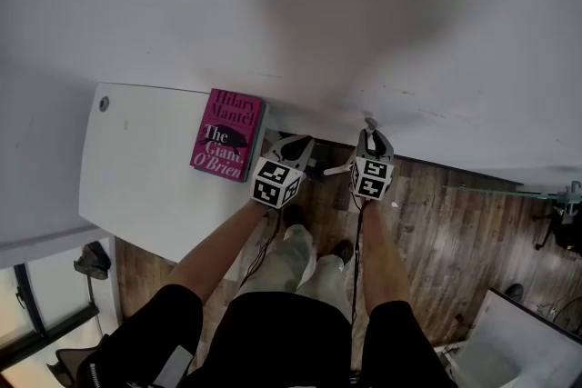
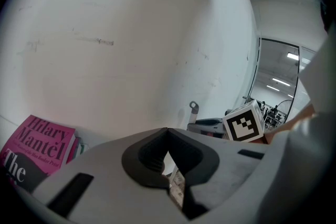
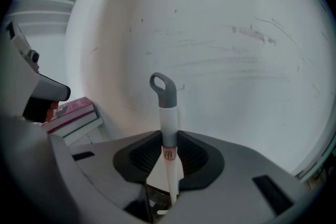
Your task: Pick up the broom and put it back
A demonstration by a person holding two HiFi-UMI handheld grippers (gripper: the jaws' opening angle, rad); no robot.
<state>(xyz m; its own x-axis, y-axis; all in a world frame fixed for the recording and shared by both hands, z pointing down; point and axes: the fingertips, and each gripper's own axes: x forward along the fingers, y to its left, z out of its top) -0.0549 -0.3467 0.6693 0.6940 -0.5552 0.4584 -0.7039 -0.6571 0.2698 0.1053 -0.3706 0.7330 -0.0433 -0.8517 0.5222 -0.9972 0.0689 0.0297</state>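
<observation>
Broom (image 3: 169, 128): the handle is found clamped between the jaws of the right gripper (image 3: 168, 138), which are closed on the white shaft just below its grey hanging loop (image 3: 161, 86). The handle is held upright, loop uppermost, close to the white wall (image 3: 236, 34). The brush end is not shown in any view. A hold this high on the shaft and this near the wall is judged to suit carrying the broom upright to its resting place. No hook or stand is seen. A small reddish mark is printed on the shaft at the pads, but it is too small to be read with confidence.

The left gripper (image 2: 167, 131) is shut with nothing between its jaws, the tips meeting. It is carried just beside the right one and is apparently not needed for the hold. From its view the right gripper's marker cube (image 2: 244, 122) is seen near the loop.

To the left, a pink book (image 1: 227, 134) lies at the corner of a white table (image 1: 136, 168) set against the wall. The cover is read as "Hilary Mantel" and "The Giant, O'Brien". In the right gripper view further books appear beneath it. A wooden floor (image 1: 455, 241) is noted below. The task is judged part done: the broom is lifted and not yet put back.
</observation>
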